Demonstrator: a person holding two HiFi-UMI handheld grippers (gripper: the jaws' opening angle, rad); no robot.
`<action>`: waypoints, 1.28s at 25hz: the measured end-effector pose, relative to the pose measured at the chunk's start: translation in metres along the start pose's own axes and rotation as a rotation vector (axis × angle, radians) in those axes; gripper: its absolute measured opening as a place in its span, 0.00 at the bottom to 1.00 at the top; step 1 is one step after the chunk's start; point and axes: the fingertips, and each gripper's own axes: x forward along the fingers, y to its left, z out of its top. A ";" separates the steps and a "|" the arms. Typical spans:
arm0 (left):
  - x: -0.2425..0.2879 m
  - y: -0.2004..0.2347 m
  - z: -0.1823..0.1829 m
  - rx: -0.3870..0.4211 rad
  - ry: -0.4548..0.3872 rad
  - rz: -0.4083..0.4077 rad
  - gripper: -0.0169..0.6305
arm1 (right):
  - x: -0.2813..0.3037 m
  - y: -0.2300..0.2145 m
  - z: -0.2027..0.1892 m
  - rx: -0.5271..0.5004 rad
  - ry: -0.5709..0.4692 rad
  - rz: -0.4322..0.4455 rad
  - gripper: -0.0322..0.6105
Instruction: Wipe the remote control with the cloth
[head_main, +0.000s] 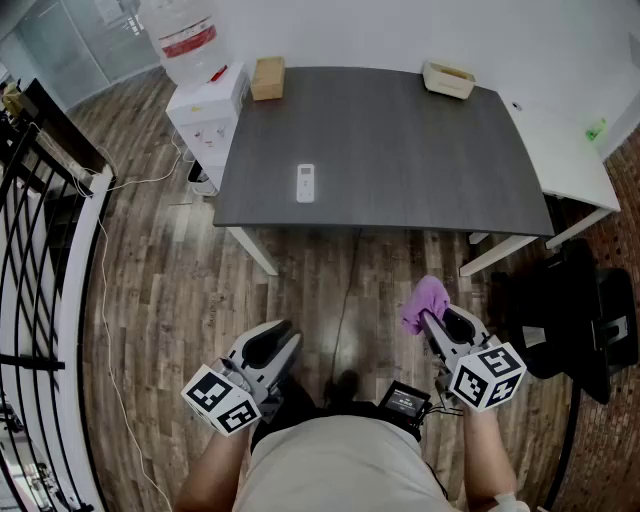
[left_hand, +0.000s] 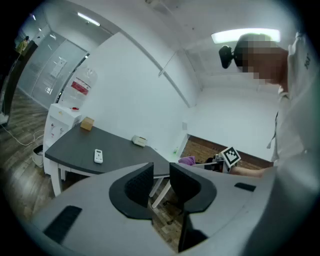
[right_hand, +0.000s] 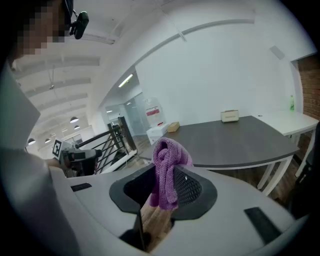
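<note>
Small box (head_main: 267, 77) on table (head_main: 400, 150) — contents unclear. Right gripper (head_main: 435, 322) clamps purple cloth (head_main: 425, 300), tilted downward; left gripper (head_main: 289, 337) slightly parted, empty — near level.

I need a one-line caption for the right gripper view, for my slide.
The right gripper grips a purple cloth, with the dark table ahead.

The remote control (head_main: 306, 183) lies on the worktop (head_main: 400, 150), near its left front edge; box (head_main: 267, 77) at back left corner, tray (head_main: 448, 79) at back right. The water dispenser (head_main: 205, 100) stands left of the worktop. The cloth (head_main: 425, 300) sits in the right gripper (head_main: 432, 318) jaws, before the worktop.
</note>
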 end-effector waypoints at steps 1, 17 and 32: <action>0.005 0.007 -0.003 0.005 0.022 0.012 0.16 | 0.005 -0.003 0.000 -0.004 0.008 0.002 0.21; 0.141 0.211 -0.011 0.107 0.354 0.083 0.27 | 0.206 -0.043 0.040 -0.129 0.230 -0.073 0.21; 0.231 0.310 -0.038 0.237 0.578 0.089 0.28 | 0.383 -0.077 0.068 -0.552 0.499 -0.032 0.21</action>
